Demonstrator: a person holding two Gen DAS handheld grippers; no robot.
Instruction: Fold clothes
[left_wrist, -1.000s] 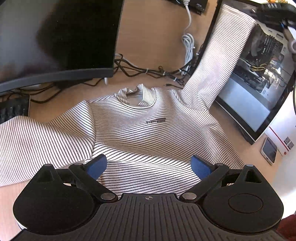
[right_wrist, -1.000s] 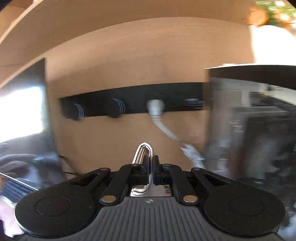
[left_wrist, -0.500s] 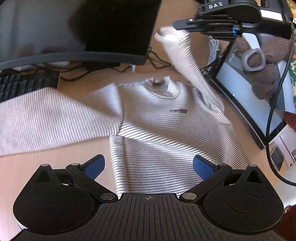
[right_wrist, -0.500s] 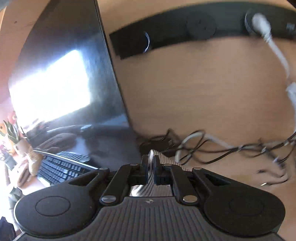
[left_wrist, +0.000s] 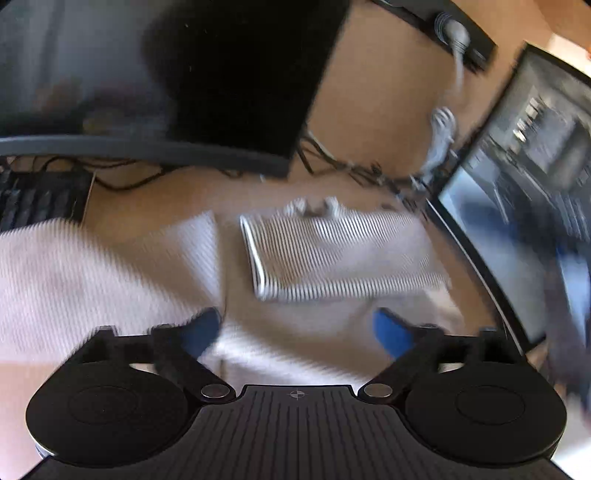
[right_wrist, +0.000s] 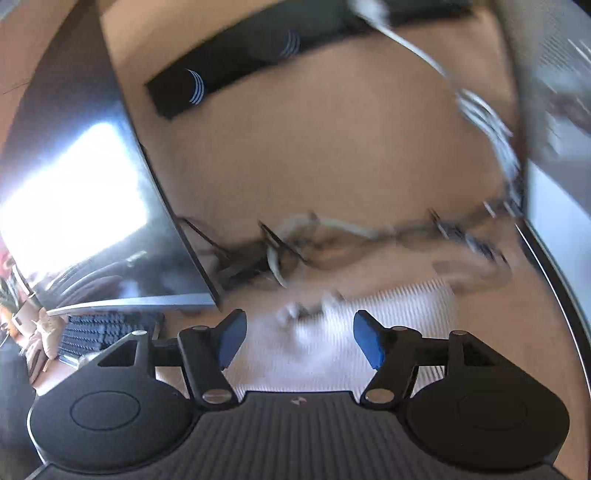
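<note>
Striped knit top (left_wrist: 332, 254) lies flat on the tan wooden surface (left_wrist: 155, 199) just ahead of the left gripper (left_wrist: 295, 334), its fine ribbing of dark and pale lines smeared by blur; one sleeve is folded across the chest as a crisp rectangular band, the other sleeve (left_wrist: 92, 273) spreads wide to the left of the jaws, its end cut off by the frame; left jaws stand wide apart, blue pads clear of the cloth; right gripper (right_wrist: 297, 339) also has its jaws wide apart, holding nothing, the top's collar end (right_wrist: 332, 317) just beyond them, too blurred to read; glossy dark monitor (left_wrist: 229, 74) ahead-left, a tangle of cables (right_wrist: 280, 251) beyond, keyboard (right_wrist: 107, 328) far left.
</note>
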